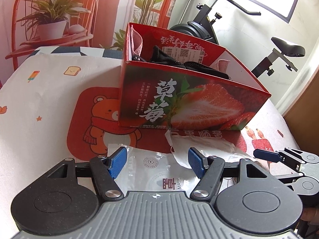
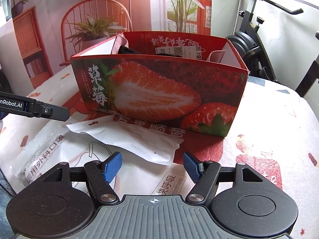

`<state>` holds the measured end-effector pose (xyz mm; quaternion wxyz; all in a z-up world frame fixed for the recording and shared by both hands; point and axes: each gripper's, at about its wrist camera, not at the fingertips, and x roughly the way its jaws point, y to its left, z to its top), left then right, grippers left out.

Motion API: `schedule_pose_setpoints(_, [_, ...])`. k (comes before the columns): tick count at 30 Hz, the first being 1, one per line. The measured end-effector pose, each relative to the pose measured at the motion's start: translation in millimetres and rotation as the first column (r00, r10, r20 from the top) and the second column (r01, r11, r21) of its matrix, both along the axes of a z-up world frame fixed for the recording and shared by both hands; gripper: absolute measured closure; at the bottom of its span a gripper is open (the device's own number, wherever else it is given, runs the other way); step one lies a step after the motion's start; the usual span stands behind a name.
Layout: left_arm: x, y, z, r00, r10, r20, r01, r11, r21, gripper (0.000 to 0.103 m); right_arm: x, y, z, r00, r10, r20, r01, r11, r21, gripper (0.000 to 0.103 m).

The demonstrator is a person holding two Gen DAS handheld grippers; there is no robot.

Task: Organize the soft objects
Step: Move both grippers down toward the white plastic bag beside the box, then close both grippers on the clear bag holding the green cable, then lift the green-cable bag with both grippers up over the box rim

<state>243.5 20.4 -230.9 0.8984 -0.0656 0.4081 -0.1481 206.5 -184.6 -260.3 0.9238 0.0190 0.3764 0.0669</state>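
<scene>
Now, from the left wrist view, the left gripper [image 1: 157, 162] has its blue pads wide apart with nothing pinched. It hangs over a clear mask packet [image 1: 151, 171] lying just in front of the red strawberry box [image 1: 179, 103]. A crumpled white wrapper [image 1: 201, 145] lies close to the box too. Black cloth [image 1: 165, 56] and pink cloth [image 1: 136, 41] sit inside the box.

From the right wrist view, the right gripper [image 2: 152, 165] is open too, holding nothing. The white wrapper [image 2: 127, 141] lies between it and the box [image 2: 159, 91], on top of flat mask packets [image 2: 47, 155]. The box stands on a red mat [image 2: 199, 145].
</scene>
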Motion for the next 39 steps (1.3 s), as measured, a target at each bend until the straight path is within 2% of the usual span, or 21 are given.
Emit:
schedule_pose_setpoints(4, [0.8,0.8,0.9,1.0,0.003,0.001,-0.003,1.0,-0.003,0.033,9.4,-4.9,0.1,1.0,0.003,-0.009,-0.003,1.0,-0.004,0.039])
schedule_pose_setpoints(12, [5.0,2.6,2.2,1.0,0.008,0.012,-0.008,1.0,-0.001,0.033,33.7,-14.3,0.3,1.0,0.015,-0.023,-0.015,1.0,0.002,0.049])
schedule_pose_setpoints(22, [17.5,3.6,8.6,0.998,-0.014,0.053,0.013,0.999,0.029,0.033,56.6,-25.6,3.5,1.0,-0.019,0.001,0.018,0.996,0.092,0.051])
schedule_pose_setpoints(24, [21.1,0.5,9.6,0.997,-0.043,0.06,0.041,0.998,0.037,0.034,59.8,-26.9,3.7,1.0,-0.026,0.009,0.024,0.992,0.12,0.052])
schedule_pose_setpoints(28, [29.8,-13.3,7.1,0.983,-0.178,0.046,0.175,0.983,0.059,0.035,64.0,-26.1,1.8,1.0,-0.021,0.006,0.02,0.991,0.13,0.052])
schedule_pose_setpoints(31, [37.6,-20.7,3.3,0.977,-0.21,0.042,0.207,0.976,0.072,0.038,64.7,-22.9,1.2,1.0,-0.006,0.01,0.005,0.994,0.113,0.052])
schedule_pose_setpoints(33, [43.5,-26.0,0.3,0.973,-0.227,0.034,0.224,0.972,0.071,0.044,65.5,-22.5,0.4,1.0,-0.003,0.008,0.002,0.994,0.112,0.052])
schedule_pose_setpoints(36, [51.3,-34.8,-4.0,0.962,-0.271,0.03,0.269,0.961,0.06,0.046,66.7,-23.3,-1.2,1.0,0.002,0.01,-0.003,0.993,0.117,0.052])
schedule_pose_setpoints(39, [58.3,-44.8,-8.9,0.955,-0.295,0.021,0.293,0.953,0.083,0.05,67.3,-23.4,-3.0,1.0,0.007,0.014,-0.008,0.993,0.118,0.052])
